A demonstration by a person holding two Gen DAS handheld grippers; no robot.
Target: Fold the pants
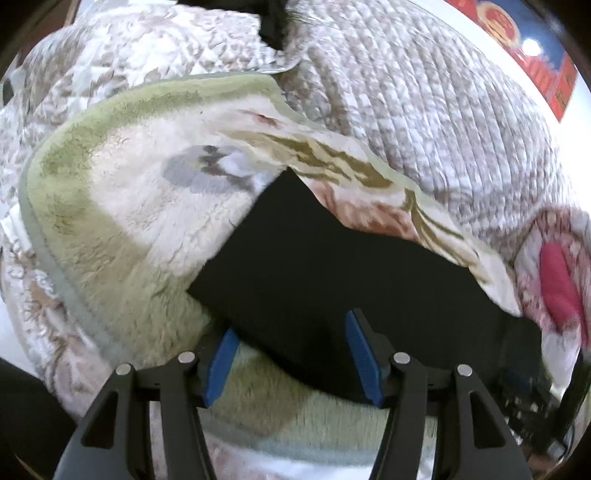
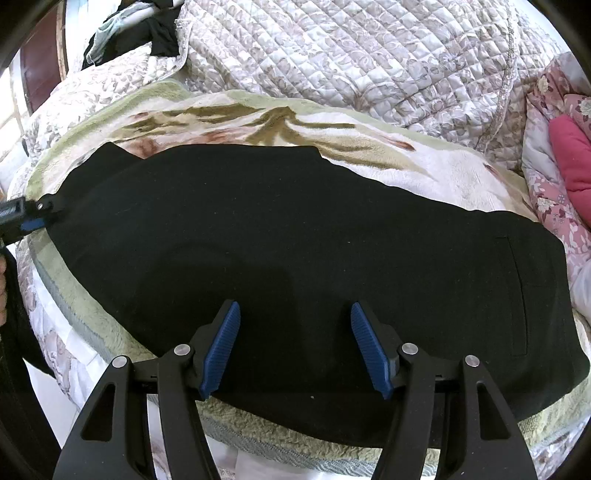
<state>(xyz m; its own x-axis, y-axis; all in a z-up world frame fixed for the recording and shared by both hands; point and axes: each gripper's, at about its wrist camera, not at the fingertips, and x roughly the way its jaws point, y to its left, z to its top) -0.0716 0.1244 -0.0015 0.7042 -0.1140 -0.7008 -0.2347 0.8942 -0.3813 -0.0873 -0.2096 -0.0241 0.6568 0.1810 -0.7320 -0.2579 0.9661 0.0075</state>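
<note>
Black pants (image 2: 288, 240) lie flat on a green-edged fleece blanket (image 2: 424, 173), stretched lengthwise along its near edge, already doubled leg on leg as far as I can judge, with a pocket outline toward the right end. The right gripper (image 2: 295, 347) hovers over the middle of the near edge, jaws apart and empty. The left gripper (image 1: 291, 358) stands at the left hem corner, jaws released, fabric between them but not pinched. In the right wrist view its blue pad (image 2: 35, 223) sits just beside that hem. The step in hand looks like the lengthwise fold: next, each claw must clench on its end and carry hem toward waistband. A quilted bedspread (image 2: 351, 62) lies along the far edge, a pink cushion (image 2: 570, 162) at the right (clear of the fold path), dark clothes (image 2: 155, 29) at the far left corner.
</note>
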